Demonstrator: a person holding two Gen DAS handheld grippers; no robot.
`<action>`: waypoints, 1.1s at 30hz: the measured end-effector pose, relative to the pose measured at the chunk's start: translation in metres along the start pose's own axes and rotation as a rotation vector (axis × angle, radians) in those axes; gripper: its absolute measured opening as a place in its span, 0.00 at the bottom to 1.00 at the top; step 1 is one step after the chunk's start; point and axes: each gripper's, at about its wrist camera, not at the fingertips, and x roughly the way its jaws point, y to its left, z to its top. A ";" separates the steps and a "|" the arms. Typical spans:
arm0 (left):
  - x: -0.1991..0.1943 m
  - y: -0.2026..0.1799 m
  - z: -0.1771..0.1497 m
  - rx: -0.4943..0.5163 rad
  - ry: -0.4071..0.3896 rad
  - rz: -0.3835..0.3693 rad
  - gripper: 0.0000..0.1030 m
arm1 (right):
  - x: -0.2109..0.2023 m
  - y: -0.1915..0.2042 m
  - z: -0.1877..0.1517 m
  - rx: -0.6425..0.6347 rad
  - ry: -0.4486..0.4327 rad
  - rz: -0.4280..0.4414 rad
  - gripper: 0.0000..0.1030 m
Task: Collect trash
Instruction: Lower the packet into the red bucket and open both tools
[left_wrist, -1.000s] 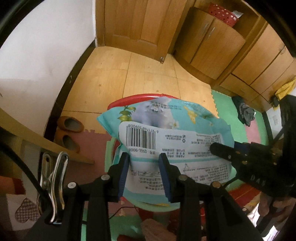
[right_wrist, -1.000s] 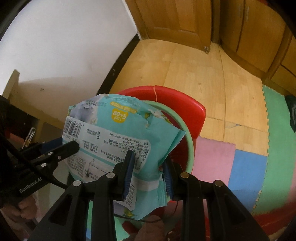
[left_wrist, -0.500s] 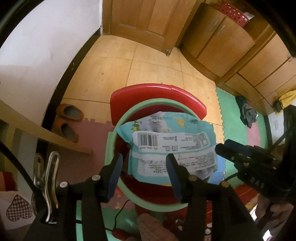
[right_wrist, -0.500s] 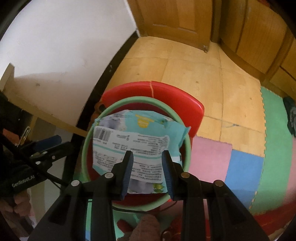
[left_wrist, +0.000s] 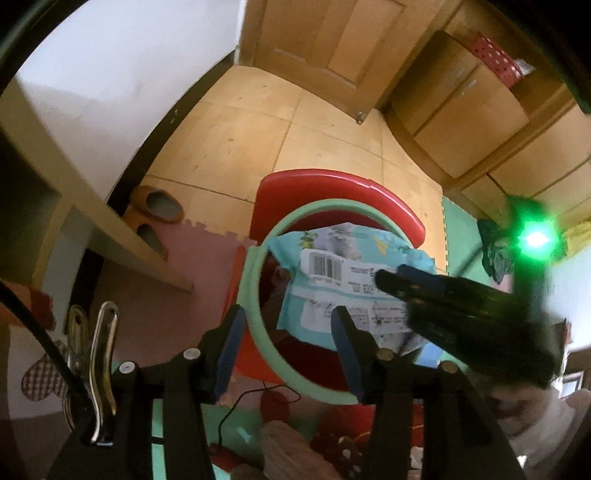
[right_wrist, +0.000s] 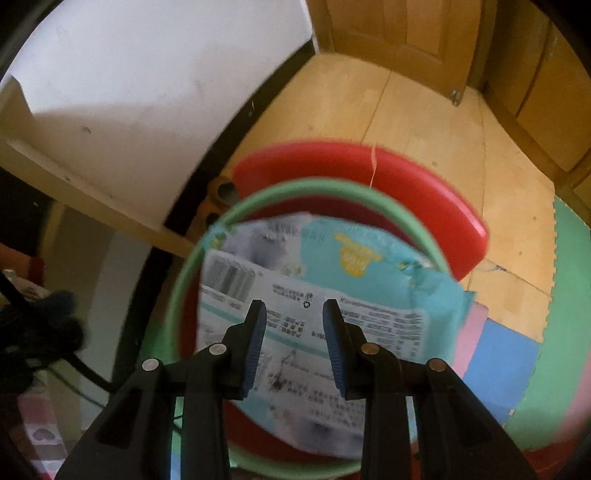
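Note:
A teal and white plastic wrapper with a barcode lies in the mouth of a red bin with a green rim. It also shows in the right wrist view, blurred, inside the same green rim. My left gripper is open and empty above the bin's near edge. My right gripper is open above the wrapper, holding nothing. In the left wrist view the right gripper reaches in from the right over the wrapper.
A red lid stands behind the bin. Brown slippers lie by the dark skirting on the left. Wooden floor, a door and cupboards are beyond. Coloured foam mats cover the floor on the right.
Both grippers let go of the wrapper, which dropped into the bin. The left jaws opened wider. The right gripper has moved down over the wrapper.

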 end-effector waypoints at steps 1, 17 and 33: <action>-0.001 0.002 -0.001 -0.008 0.000 0.000 0.50 | 0.010 -0.001 -0.001 0.005 0.023 0.004 0.32; -0.022 0.026 -0.007 -0.082 -0.010 0.003 0.50 | 0.117 0.000 0.003 -0.043 0.253 -0.071 0.32; -0.060 0.021 -0.009 -0.087 -0.056 -0.022 0.50 | 0.010 0.004 -0.015 -0.012 0.106 -0.021 0.32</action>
